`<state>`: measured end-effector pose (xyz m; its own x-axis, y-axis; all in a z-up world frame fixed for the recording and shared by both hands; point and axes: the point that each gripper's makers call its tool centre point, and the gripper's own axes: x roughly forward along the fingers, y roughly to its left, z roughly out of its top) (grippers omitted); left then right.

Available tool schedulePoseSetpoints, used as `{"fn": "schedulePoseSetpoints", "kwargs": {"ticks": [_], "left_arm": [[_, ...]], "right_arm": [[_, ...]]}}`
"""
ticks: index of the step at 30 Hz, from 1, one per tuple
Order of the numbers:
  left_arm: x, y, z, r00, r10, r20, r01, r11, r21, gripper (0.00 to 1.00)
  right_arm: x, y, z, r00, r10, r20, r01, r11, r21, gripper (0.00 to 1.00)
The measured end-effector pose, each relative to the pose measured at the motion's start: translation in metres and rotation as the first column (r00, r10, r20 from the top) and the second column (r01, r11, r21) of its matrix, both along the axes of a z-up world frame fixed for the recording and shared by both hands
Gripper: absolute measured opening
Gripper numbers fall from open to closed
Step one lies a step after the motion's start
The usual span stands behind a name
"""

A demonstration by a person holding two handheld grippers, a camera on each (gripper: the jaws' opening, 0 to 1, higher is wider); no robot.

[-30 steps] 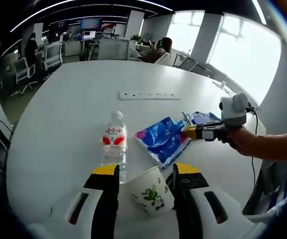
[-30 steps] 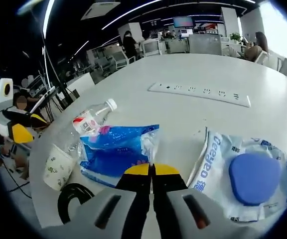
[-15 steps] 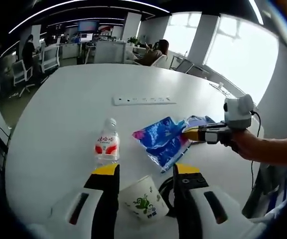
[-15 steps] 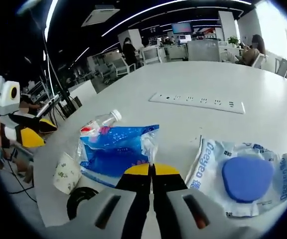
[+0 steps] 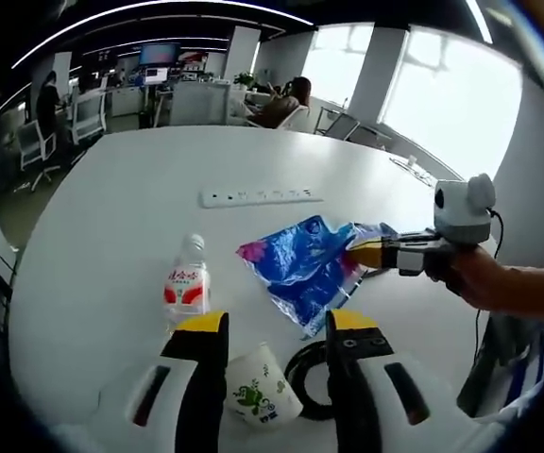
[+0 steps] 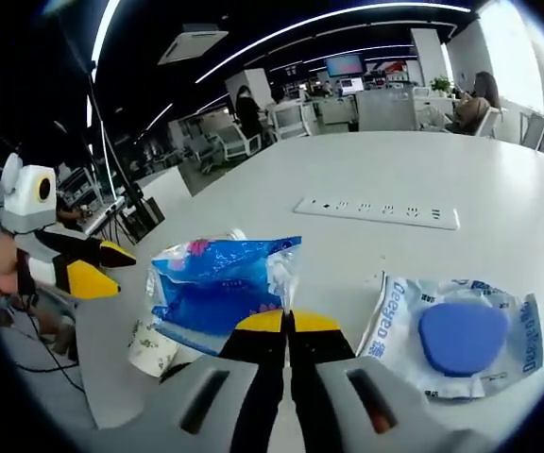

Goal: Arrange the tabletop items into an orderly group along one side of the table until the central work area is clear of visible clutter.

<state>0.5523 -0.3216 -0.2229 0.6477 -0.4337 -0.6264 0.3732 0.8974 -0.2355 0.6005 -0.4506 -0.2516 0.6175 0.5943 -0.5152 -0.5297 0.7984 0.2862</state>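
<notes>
Pinching the near edge of the blue snack bag (image 6: 220, 288), the right gripper (image 6: 289, 326) has its jaws pressed together on the thin film, which looks raised off the worktop (image 5: 102, 236). The bag is light, soft and crinkly, likely slippery, so a hold on a sealed edge seems safest. Just left of the bag lies a water bottle (image 5: 186, 281); a paper cup (image 5: 257, 400) sits between the parted jaws of the left gripper (image 5: 274, 326), untouched, beside a black ring (image 5: 312, 392). Right of the bag rests a clear pouch (image 6: 456, 332) holding a blue pad. Beyond the bag is a white power strip (image 5: 261, 196). The round white worktop is smooth, in an open office with chairs and windows.
</notes>
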Motion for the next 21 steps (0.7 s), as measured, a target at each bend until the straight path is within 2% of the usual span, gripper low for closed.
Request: {"fn": "schedulePoseSetpoints", "kwargs": {"ticks": [11, 15, 21], "left_arm": [[0.003, -0.024, 0.007, 0.999, -0.046, 0.014, 0.046, 0.999, 0.021, 0.35], [0.004, -0.037, 0.009, 0.997, -0.069, 0.021, 0.068, 0.997, 0.033, 0.3], [0.006, -0.055, 0.016, 0.995, -0.092, 0.048, 0.09, 0.995, 0.035, 0.11]], "right_arm": [[-0.004, -0.015, 0.022, 0.999, -0.03, 0.024, 0.03, 0.999, 0.033, 0.0], [-0.006, -0.023, 0.031, 0.998, -0.048, 0.034, 0.047, 0.998, 0.05, 0.0], [-0.012, -0.04, 0.039, 0.997, -0.071, 0.039, 0.069, 0.996, 0.061, 0.0]]}}
